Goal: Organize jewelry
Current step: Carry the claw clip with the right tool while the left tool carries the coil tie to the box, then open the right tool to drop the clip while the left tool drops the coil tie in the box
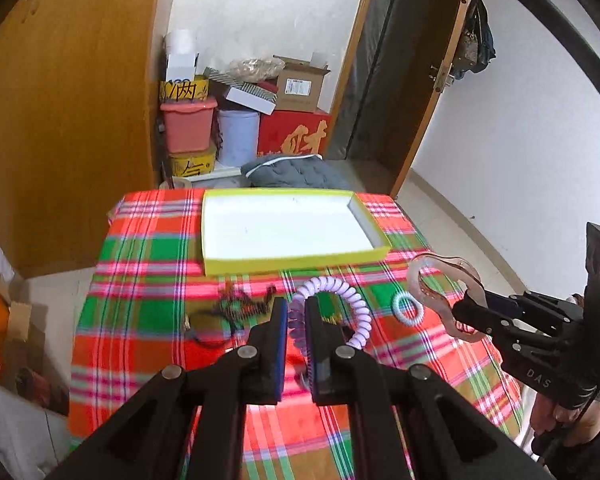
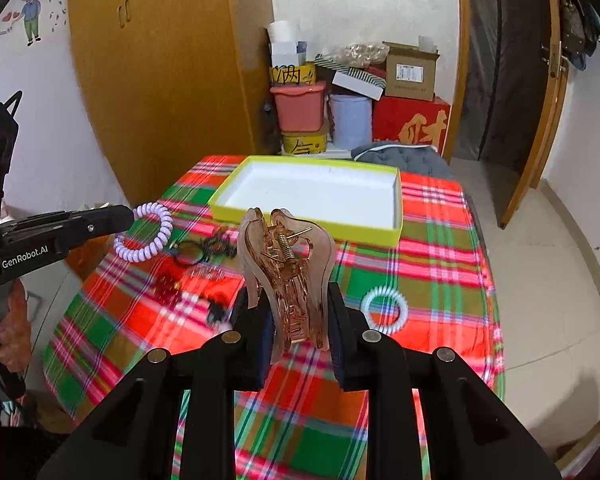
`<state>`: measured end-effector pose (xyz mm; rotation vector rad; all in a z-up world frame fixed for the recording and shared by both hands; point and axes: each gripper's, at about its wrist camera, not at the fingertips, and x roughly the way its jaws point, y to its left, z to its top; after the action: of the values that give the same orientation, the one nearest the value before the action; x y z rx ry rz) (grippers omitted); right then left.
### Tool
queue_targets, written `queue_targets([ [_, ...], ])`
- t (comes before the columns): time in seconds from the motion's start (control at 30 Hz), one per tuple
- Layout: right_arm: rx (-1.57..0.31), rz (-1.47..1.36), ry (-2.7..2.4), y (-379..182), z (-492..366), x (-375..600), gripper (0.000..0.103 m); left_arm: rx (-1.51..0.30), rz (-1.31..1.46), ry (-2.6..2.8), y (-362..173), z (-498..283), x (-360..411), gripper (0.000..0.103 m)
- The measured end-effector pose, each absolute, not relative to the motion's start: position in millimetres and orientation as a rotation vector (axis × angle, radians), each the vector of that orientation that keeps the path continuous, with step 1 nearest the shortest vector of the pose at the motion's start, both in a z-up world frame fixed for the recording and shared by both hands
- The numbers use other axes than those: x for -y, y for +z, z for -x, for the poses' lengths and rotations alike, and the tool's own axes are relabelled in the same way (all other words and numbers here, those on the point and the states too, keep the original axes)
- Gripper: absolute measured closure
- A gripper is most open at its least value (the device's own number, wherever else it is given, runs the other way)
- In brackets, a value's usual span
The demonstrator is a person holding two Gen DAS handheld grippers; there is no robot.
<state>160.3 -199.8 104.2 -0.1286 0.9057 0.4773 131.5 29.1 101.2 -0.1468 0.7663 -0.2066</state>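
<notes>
Left gripper (image 1: 296, 312) pinches a lilac spiral hair tie (image 1: 340, 300) above the plaid tablecloth (image 1: 140, 320). Right gripper (image 2: 296, 312) clamps a translucent brown claw clip (image 2: 288, 272). Beyond both, black hair ties (image 2: 208, 246), a pale coil (image 2: 384, 308), then the empty yellow-rimmed tray (image 2: 300, 224).

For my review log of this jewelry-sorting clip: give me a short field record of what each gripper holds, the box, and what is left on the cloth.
left gripper: shut on lilac coil hair tie, lifted off the cloth
right gripper: shut on translucent brown claw clip, lifted
yellow-rimmed box: at the far end of the table, nothing visible inside
plaid tablecloth: pale blue coil hair tie, dark tangled pieces
</notes>
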Motion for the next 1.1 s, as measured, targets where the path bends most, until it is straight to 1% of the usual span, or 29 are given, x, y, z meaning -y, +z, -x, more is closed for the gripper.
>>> queue_targets([
  [0.27, -0.894, 0.16, 0.457, 103, -211, 188, 0.079, -0.779, 0.159, -0.199, 100, -198, -38, 0.095],
  [0.47, -0.917, 0.174, 0.43, 86, -262, 179, 0.079, -0.795, 0.162, -0.191, 88, -253, -45, 0.095],
  [0.73, -0.988, 0.148, 0.408, 45, -328, 173, 0.079, -0.85, 0.177, -0.182, 46, -319, -51, 0.095],
  [0.93, -1.043, 0.145, 0.399, 12, -353, 168, 0.079, -0.9, 0.166, -0.167, 13, -341, -55, 0.095],
  [1.1, -1.082, 0.142, 0.393, -8, -363, 167, 0.079, -0.92, 0.166, -0.163, -3, -348, -60, 0.094],
])
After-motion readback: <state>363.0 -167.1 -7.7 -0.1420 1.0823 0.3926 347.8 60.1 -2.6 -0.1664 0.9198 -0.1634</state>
